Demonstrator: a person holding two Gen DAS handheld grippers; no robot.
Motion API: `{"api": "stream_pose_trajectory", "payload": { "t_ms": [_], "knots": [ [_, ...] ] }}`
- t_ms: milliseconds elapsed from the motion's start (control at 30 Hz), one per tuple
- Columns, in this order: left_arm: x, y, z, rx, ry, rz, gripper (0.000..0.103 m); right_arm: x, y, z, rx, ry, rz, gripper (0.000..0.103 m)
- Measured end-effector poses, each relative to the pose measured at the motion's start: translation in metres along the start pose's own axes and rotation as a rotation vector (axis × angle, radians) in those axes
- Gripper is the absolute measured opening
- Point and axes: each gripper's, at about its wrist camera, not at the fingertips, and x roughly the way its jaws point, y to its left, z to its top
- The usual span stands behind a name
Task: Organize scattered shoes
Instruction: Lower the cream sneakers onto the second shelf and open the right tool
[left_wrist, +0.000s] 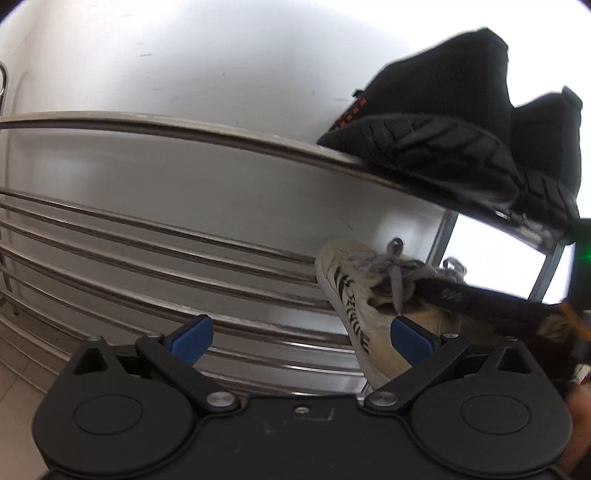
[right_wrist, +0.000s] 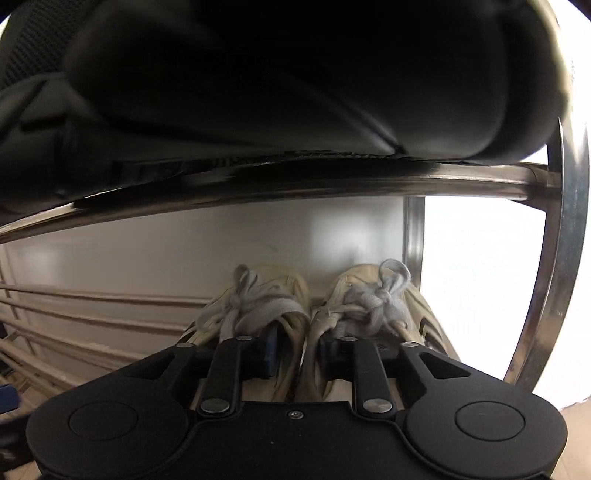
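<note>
Two cream sneakers with grey laces stand side by side on the lower shelf, the left sneaker (right_wrist: 251, 299) and the right sneaker (right_wrist: 369, 295). My right gripper (right_wrist: 299, 347) has one blue pad inside each shoe's mouth. Their inner walls sit between its jaws, and the pads stand apart from them, so it is open. The left wrist view shows one cream sneaker (left_wrist: 354, 295) with a right gripper finger (left_wrist: 480, 299) reaching into it. My left gripper (left_wrist: 301, 338) hangs open and empty just left of that shoe. A pair of black sneakers (left_wrist: 443, 110) rests on the upper shelf.
The rack's lower shelf bars (left_wrist: 147, 236) run off to the left. The upper front rail (right_wrist: 332, 181) passes close above the right gripper, with a dark sole (right_wrist: 258, 92) over it. A steel upright (right_wrist: 565, 258) closes the rack's right end. A white wall (left_wrist: 184, 55) stands behind.
</note>
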Motion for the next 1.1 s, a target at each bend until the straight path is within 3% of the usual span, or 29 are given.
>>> {"api": "stream_pose_trajectory", "payload": {
  "t_ms": [67,233,367,467,533,567,767,867,1000,1100],
  "knots": [
    [0.0,0.0,-0.002,-0.01,-0.006,-0.008,0.103,-0.021,-0.005,-0.006,0.021,-0.027,0.037,0.051],
    [0.005,-0.011,-0.005,0.024,-0.004,-0.057,0.103,-0.084,-0.015,-0.022,0.059,-0.089,0.099,0.052],
    [0.007,-0.02,-0.01,0.053,0.015,-0.135,0.103,-0.127,-0.028,-0.049,0.098,-0.115,0.052,0.051],
    [0.014,-0.029,-0.012,0.064,0.038,-0.178,0.103,-0.119,-0.041,-0.053,0.158,-0.055,0.089,0.049],
    [0.022,-0.035,-0.013,0.071,0.058,-0.199,0.103,-0.109,-0.051,-0.054,0.206,-0.007,0.125,0.036],
    [0.027,-0.037,-0.014,0.075,0.066,-0.196,0.102,-0.097,-0.057,-0.055,0.217,0.014,0.118,0.035],
    [0.054,-0.049,-0.014,0.102,0.083,-0.155,0.103,-0.074,-0.056,-0.05,0.213,0.022,0.072,0.035],
    [0.058,-0.051,-0.012,0.094,0.079,-0.161,0.103,-0.065,-0.06,-0.042,0.211,0.011,0.068,0.041],
    [0.053,-0.056,-0.014,0.135,0.056,-0.141,0.102,-0.075,-0.066,-0.035,0.217,0.005,0.074,0.044],
    [0.032,-0.039,-0.016,0.141,0.038,-0.119,0.103,-0.096,-0.058,-0.046,0.233,-0.006,0.126,0.043]
  ]
}}
